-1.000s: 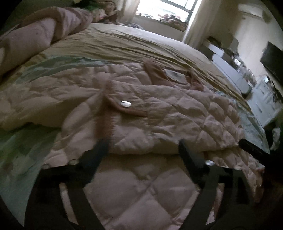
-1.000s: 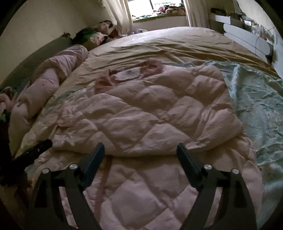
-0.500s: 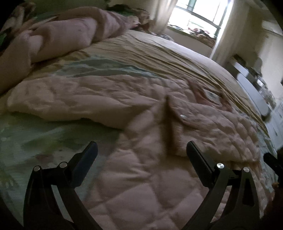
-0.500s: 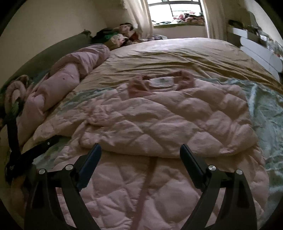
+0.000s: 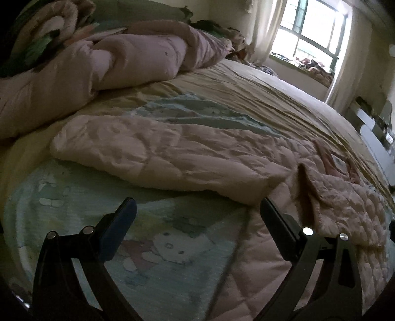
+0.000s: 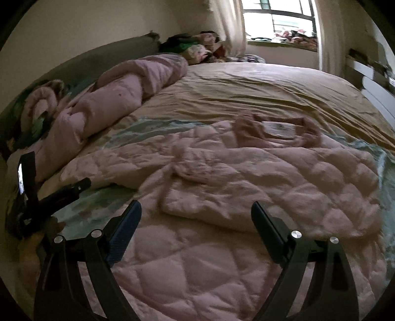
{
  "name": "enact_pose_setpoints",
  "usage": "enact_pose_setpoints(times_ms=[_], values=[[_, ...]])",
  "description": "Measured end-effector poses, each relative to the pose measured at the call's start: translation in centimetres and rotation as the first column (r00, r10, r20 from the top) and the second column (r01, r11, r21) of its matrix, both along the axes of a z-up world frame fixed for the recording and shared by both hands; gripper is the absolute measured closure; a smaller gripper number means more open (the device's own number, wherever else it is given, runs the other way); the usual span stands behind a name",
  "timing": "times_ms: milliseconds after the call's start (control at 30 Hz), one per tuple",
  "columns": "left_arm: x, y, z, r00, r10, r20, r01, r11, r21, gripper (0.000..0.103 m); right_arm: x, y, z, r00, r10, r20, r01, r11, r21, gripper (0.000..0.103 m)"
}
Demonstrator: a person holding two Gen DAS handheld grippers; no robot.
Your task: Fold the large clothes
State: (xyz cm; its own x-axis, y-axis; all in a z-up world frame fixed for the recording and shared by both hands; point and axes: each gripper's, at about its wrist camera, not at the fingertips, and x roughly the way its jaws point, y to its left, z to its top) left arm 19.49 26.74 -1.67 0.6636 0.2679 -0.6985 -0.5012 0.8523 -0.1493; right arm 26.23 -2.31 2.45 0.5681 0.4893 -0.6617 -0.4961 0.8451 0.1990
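Note:
A pale pink quilted jacket [image 6: 259, 177] lies flat on the bed, collar and label [image 6: 279, 129] toward the window. Its right side is folded over the body. Its left sleeve [image 5: 158, 150] stretches out to the left over the bed. My left gripper [image 5: 197, 207] is open and empty, just in front of the sleeve, above the cartoon sheet. It also shows in the right wrist view [image 6: 66, 195] at the left. My right gripper [image 6: 197, 210] is open and empty above the jacket's lower hem.
A rolled pink duvet [image 5: 103, 64] lies along the bed's left side by the green headboard [image 6: 111, 61]. The tan sheet [image 6: 259, 91] covers the far bed. A window [image 6: 279, 19] and curtains stand behind. White furniture [image 5: 370, 128] lines the right wall.
My left gripper has swung left, from over the folded jacket body to face the outstretched sleeve. My right gripper has shifted a little left and back. Both stayed open.

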Motion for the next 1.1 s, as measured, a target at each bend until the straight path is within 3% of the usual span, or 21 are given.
enact_pose_setpoints(times_ms=[400, 633, 800, 1100], values=[[-2.1, 6.4, -1.2, 0.989, 0.144, 0.014, -0.142, 0.986, -0.087, 0.009, -0.1, 9.7, 0.6, 0.986, 0.165, 0.021, -0.164, 0.986, -0.042, 0.010], [-2.6, 8.9, -2.0, 0.980, 0.199, 0.003, -0.198, 0.976, -0.090, 0.009, 0.0, 14.7, -0.2, 0.972, 0.233, 0.009, -0.231, 0.969, -0.090, 0.009], [-2.8, 10.9, -3.1, 0.972, 0.231, -0.040, -0.234, 0.965, -0.118, 0.009, -0.1, 17.3, -0.8, 0.962, 0.274, -0.002, -0.273, 0.956, -0.102, 0.005], [-3.6, 13.8, -4.7, 0.955, 0.294, -0.045, -0.297, 0.937, -0.183, 0.009, 0.2, 19.6, -1.5, 0.959, 0.283, -0.001, -0.280, 0.950, -0.141, 0.004]])
